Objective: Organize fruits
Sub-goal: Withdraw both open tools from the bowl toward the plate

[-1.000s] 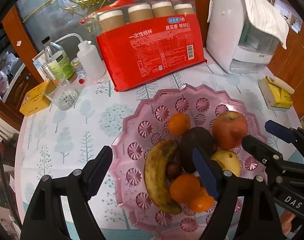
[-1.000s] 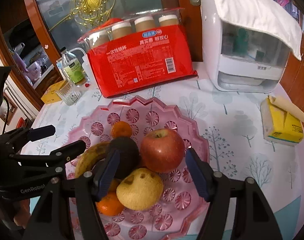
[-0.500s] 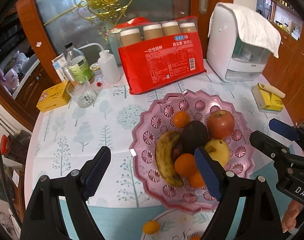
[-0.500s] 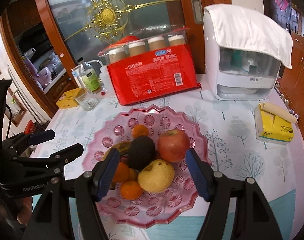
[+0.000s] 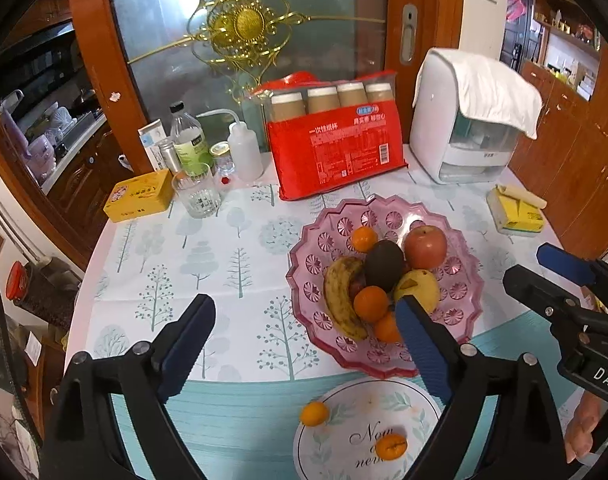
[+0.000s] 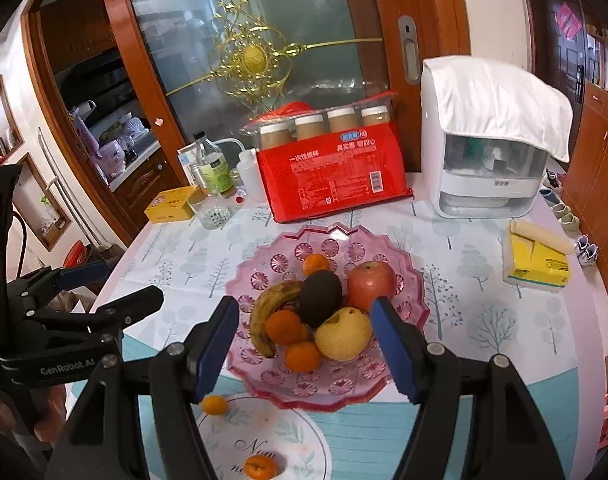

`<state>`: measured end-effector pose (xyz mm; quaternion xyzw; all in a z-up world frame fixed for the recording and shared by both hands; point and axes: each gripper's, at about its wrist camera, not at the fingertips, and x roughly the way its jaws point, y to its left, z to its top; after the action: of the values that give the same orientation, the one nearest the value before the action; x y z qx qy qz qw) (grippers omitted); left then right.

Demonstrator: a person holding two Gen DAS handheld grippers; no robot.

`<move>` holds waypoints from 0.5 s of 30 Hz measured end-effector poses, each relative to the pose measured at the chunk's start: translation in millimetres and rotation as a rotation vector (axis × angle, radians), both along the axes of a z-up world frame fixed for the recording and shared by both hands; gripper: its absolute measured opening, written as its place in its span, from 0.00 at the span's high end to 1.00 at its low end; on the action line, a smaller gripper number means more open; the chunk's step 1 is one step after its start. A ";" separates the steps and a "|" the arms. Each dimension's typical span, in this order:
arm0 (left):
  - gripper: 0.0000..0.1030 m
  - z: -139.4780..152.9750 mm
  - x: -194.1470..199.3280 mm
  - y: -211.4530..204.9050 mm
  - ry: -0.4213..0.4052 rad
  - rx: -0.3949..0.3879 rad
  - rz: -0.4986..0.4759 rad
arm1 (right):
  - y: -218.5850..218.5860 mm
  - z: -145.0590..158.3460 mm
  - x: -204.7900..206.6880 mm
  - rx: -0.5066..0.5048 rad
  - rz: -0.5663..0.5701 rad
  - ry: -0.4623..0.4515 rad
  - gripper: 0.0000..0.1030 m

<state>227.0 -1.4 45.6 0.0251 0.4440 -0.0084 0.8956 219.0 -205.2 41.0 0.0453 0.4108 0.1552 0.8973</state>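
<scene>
Our left gripper (image 5: 304,344) hangs above the table with its jaws opening and nothing between them. Just below it, two small mandarins lie loose: one (image 5: 314,413) at the white plate's (image 5: 344,436) rim, one (image 5: 391,446) on its print. We should drop onto the nearer one squarely and pinch lightly; its skin looks soft and round. To the right, the scalloped pink bowl (image 5: 460,280) holds a speckled banana (image 5: 340,300), apple (image 5: 426,242) and pear (image 5: 418,290). Our right gripper (image 6: 304,340) stands empty and parted.

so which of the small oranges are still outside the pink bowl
Two: one orange on the tablecloth by the round mat's edge, one orange on the mat's lettering. The other small oranges sit inside the pink bowl.
</scene>
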 end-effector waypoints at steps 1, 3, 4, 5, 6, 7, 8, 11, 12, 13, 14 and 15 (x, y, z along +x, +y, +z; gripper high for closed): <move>0.12 2.5 -3.5 1.1 -0.003 -0.003 -0.003 | 0.9 2.9 -4.9 0.001 -0.002 -0.003 0.33; 0.12 6.7 -11.1 3.8 -0.006 -0.013 -0.012 | 3.6 7.1 -13.4 -0.005 -0.008 -0.005 0.33; 0.12 8.7 -15.3 5.4 -0.009 -0.019 -0.020 | 4.7 8.4 -16.9 -0.009 -0.012 -0.005 0.33; 0.12 9.3 -17.9 6.4 -0.010 -0.020 -0.023 | 6.0 9.5 -21.7 -0.013 -0.017 -0.003 0.33; 0.12 10.2 -21.3 7.7 -0.011 -0.023 -0.028 | 6.8 10.0 -25.2 -0.015 -0.020 -0.001 0.33; 0.12 10.9 -24.1 8.7 -0.012 -0.027 -0.033 | 8.3 10.2 -29.6 -0.019 -0.023 0.003 0.33; 0.12 11.3 -27.2 9.9 -0.012 -0.031 -0.039 | 8.9 10.1 -33.1 -0.019 -0.024 0.004 0.33; 0.12 9.2 -34.8 13.8 -0.005 -0.040 -0.059 | 12.7 8.2 -46.0 -0.024 -0.038 0.005 0.33; 0.12 7.9 -37.2 15.4 -0.002 -0.041 -0.066 | 13.6 7.8 -49.3 -0.027 -0.044 0.004 0.33; 0.12 6.0 -39.5 17.0 0.000 -0.042 -0.072 | 15.1 6.8 -53.9 -0.029 -0.052 0.003 0.33; 0.12 5.0 -41.4 18.2 0.001 -0.043 -0.076 | 16.6 5.7 -57.8 -0.030 -0.059 0.003 0.33; 0.12 3.3 -43.7 19.9 0.004 -0.045 -0.081 | 17.3 4.5 -60.4 -0.029 -0.064 0.004 0.33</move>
<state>183.3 18.5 48.9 0.0229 0.4441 -0.0546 0.8940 158.5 -187.9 45.5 0.0456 0.4130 0.1202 0.9016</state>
